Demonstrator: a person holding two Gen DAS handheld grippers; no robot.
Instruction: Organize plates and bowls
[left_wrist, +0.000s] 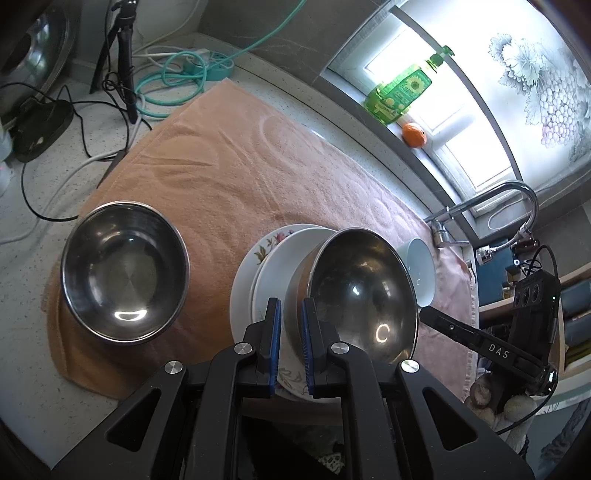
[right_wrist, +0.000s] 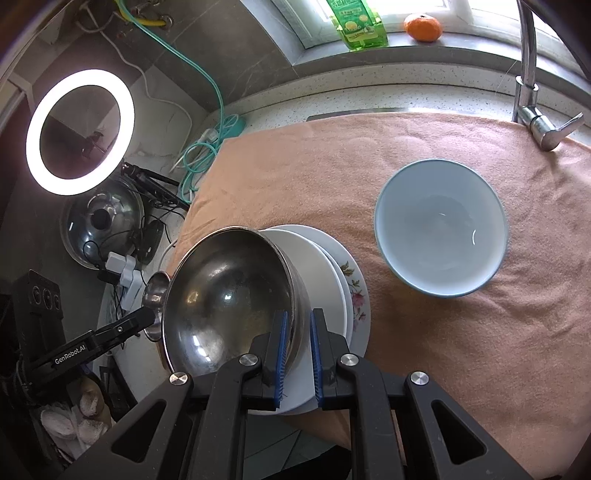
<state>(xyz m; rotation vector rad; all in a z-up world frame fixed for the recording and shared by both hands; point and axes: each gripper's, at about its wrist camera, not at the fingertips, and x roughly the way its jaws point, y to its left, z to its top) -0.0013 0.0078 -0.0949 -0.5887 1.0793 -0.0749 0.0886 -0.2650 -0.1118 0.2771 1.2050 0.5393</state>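
Steel bowl (left_wrist: 364, 291) sits tilted on a stack of plates (left_wrist: 273, 254), empty, mouth tipped sideways. Both tools grip its rim from opposite sides: left tool (left_wrist: 291, 345) clenched on the wall at the bowl's 7 o'clock in the left wrist view, right tool (right_wrist: 297, 354) clenched on the rim at 5 o'clock in the right wrist view. Each has one blue pad inside the bowl, one outside.

Plate stack: white plates over a floral-edged one; it lies at centre of the towel (left_wrist: 229, 166).

Second steel bowl (left_wrist: 123, 271), upright and empty, stands at 9 o'clock of the stack in the left view, apart from it.

Pale blue bowl (right_wrist: 439, 229), white inside, empty, upright, at 2 o'clock of the stack in the right view, well apart.

Surface: peach towel spread on a speckled desk (left_wrist: 37, 206). A chrome tap (right_wrist: 528, 74) rises at the towel's 1 o'clock corner in the right view.

Room: window sill at 12 o'clock holds a green bottle (right_wrist: 356, 26) and an orange (right_wrist: 423, 26), near each other. A lit ring light (right_wrist: 79, 131) is at 10 o'clock; teal cable (left_wrist: 173, 77) and a power strip lie on the desk beyond the towel. A tripod (left_wrist: 123, 62) stands beside them.
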